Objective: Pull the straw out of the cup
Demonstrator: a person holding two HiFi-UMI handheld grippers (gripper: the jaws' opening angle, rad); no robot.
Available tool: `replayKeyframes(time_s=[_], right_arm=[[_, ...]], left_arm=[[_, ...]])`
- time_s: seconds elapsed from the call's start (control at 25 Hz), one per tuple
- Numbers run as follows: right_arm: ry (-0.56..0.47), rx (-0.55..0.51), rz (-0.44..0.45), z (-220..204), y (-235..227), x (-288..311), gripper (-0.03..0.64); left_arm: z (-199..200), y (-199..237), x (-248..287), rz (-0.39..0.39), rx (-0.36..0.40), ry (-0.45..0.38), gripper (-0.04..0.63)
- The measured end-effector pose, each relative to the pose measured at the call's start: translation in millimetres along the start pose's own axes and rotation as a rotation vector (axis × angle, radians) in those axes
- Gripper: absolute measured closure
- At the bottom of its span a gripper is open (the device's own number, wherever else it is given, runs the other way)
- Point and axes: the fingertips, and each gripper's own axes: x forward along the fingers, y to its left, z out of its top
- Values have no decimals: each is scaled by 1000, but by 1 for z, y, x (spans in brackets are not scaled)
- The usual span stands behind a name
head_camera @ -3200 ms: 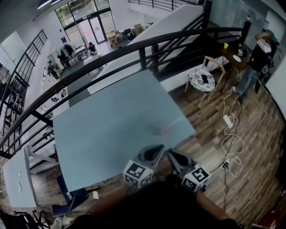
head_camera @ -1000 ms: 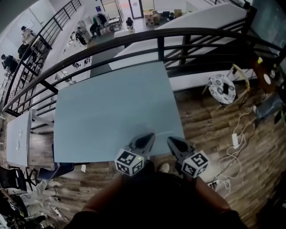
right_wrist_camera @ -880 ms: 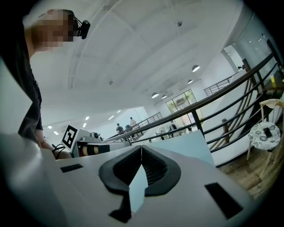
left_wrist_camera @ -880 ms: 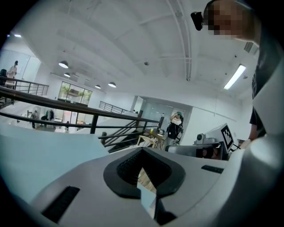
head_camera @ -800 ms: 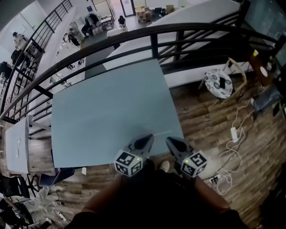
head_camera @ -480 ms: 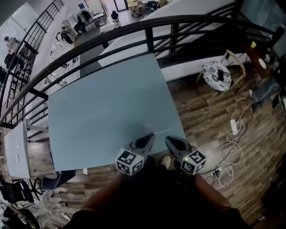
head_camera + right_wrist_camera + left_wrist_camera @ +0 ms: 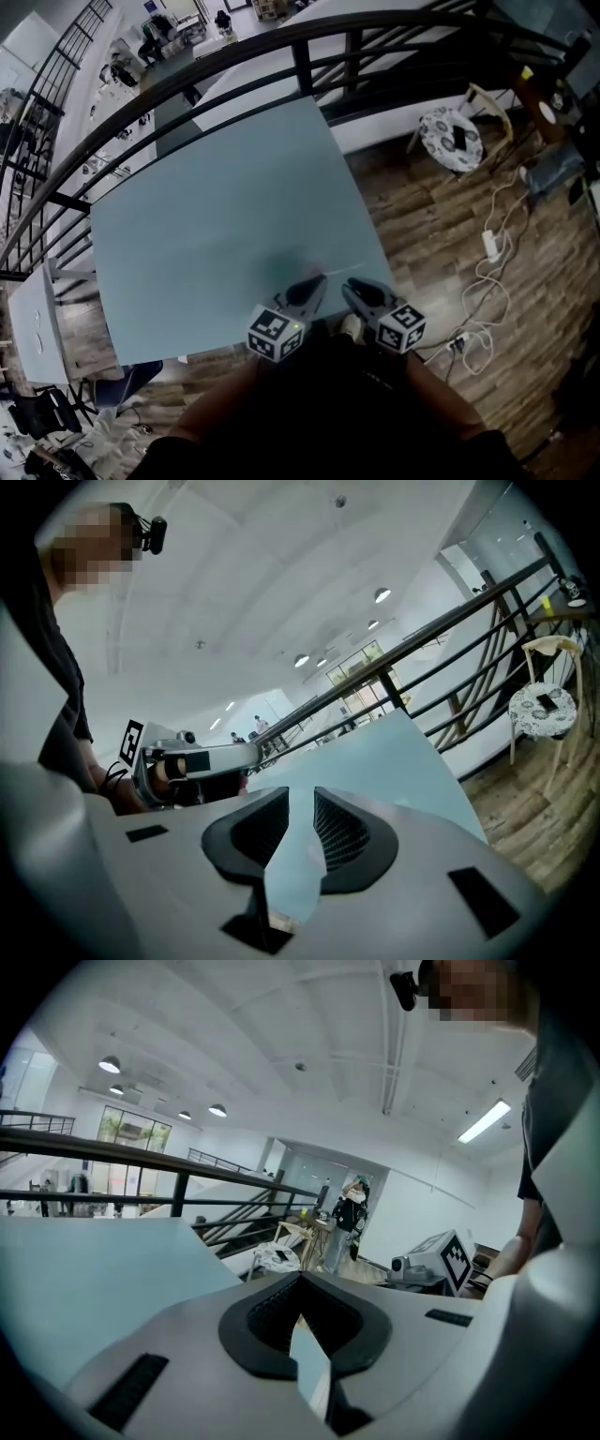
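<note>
**A:** What is hard to read here?

**B:** Mostly the task's things. On the smooth pale blue-grey rectangular table (image 7: 216, 206), close to its near edge, lies what looks to be a thin pale straw (image 7: 345, 269). It is little more than a faint line in the head view. Just to its left on the table is a faint blurred smudge (image 7: 284, 265). I cannot tell whether that is the cup. Neither gripper view shows either of them.

**A:** And the grippers?

**B:** Both sit at the table's near edge. Their handles and the person's hands are hidden under dark clothing that fills the bottom of the head view. The grey plastic left gripper (image 7: 317, 281) has its ribbed black pads meeting at the tip (image 7: 300, 1279), so its jaws are together with nothing held. Only table surface shows through the hollow behind them. The grey right gripper (image 7: 349, 286) has its ribbed pads standing a narrow gap apart (image 7: 300, 803), also empty, with the table showing through the slot. Its tip is just beside the near end of the straw. I cannot tell whether they touch.

**A:** What lies around the table?

**B:** A black metal railing (image 7: 234, 56) curves past its far side. To the table's right there is a wooden plank floor (image 7: 450, 234) with loose white cables (image 7: 487, 253).
</note>
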Motion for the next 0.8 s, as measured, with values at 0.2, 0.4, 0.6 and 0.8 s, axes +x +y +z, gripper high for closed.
replayKeyframes(time_s=[0.2, 0.4, 0.6, 0.8], right_arm=[[13, 57, -42, -13, -16, 11, 528], [15, 95, -80, -27, -30, 20, 523], [26, 154, -116, -36, -39, 26, 523], [18, 191, -137, -43, -48, 34, 523]], left_arm=[[-1, 9, 1, -16, -1, 15, 583], [2, 16, 0, -26, 5, 22, 584], [2, 21, 0, -45, 9, 36, 584], [-1, 27, 0, -59, 14, 52, 584]])
